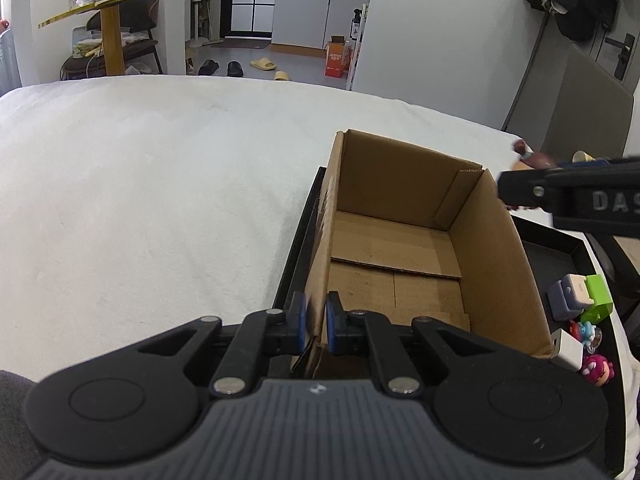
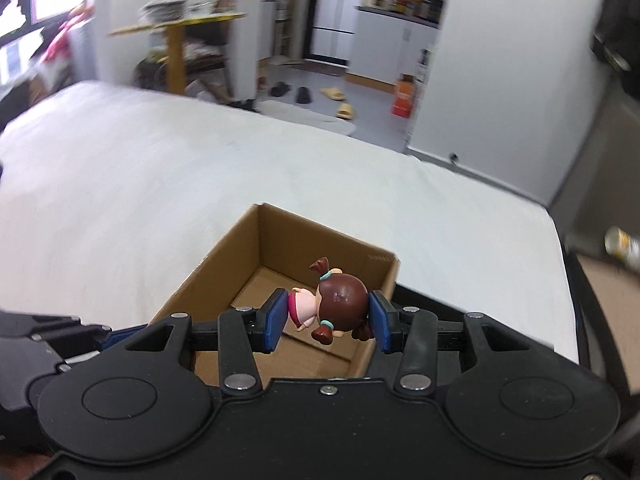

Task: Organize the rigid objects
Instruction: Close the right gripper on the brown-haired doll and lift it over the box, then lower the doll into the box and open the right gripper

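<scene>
An open cardboard box (image 1: 400,240) stands in a black tray (image 1: 298,248) on a white bed, with only bare cardboard on its floor. My left gripper (image 1: 316,322) is shut on the box's near left wall, one blue pad on each side. My right gripper (image 2: 328,320) is shut on a small girl figurine (image 2: 340,300) with brown pigtails and a pink dress, held sideways above the box (image 2: 224,280). In the left wrist view one of the right gripper's fingers (image 1: 520,192) hangs beyond the box's right wall, with the figurine (image 1: 530,156) peeking above it.
Right of the box the tray holds a white and blue block toy (image 1: 568,296), a green block (image 1: 598,300), a white charger (image 1: 568,350) and small pink and blue figurines (image 1: 598,368). The white bedcover (image 1: 160,200) spreads left and beyond.
</scene>
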A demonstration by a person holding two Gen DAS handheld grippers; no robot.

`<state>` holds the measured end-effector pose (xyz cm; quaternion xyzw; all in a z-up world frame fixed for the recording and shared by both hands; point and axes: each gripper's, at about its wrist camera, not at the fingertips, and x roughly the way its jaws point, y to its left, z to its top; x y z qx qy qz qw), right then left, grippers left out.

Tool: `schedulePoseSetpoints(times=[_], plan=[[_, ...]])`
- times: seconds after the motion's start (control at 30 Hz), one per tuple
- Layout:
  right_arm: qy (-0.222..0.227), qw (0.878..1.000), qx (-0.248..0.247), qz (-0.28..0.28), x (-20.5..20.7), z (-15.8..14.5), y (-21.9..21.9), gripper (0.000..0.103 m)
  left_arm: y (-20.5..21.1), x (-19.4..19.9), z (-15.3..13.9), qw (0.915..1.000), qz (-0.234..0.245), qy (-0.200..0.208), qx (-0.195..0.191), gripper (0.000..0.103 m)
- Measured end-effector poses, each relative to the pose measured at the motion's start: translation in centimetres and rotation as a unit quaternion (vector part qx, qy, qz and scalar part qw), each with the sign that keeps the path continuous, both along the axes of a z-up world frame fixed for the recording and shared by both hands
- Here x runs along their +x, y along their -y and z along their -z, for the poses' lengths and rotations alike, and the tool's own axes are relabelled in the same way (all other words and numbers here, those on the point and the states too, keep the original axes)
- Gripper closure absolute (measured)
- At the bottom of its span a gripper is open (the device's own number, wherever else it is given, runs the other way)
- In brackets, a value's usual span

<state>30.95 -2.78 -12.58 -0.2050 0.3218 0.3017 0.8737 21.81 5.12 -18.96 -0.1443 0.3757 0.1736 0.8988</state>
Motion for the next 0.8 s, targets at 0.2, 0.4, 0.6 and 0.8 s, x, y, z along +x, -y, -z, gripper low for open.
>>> schedulePoseSetpoints(times=[0.2, 0.4, 0.6, 0.8], plan=[[0.020, 0.996, -0.053, -0.072, -0.3, 0.1, -2.3, 0.060, -0.3, -0.3, 0.1, 1.0000, -0.002, 0.004, -0.007, 0.094], [0.032, 0.986, -0.098, -0.128, -0.4, 0.0, -4.4, 0.060, -0.6, -0.3, 0.1, 0.9999, -0.003, 0.005, -0.014, 0.094], [0.040, 0.979, -0.123, -0.155, -0.4, 0.3, -5.7, 0.059, -1.3, -0.2, 0.1, 0.9997, -0.007, 0.005, -0.024, 0.094], [0.068, 0.979, -0.113, -0.154, -1.4, -0.7, -5.3, 0.031, -1.3, -0.2, 0.1, 0.9995, -0.006, 0.005, -0.029, 0.094]])
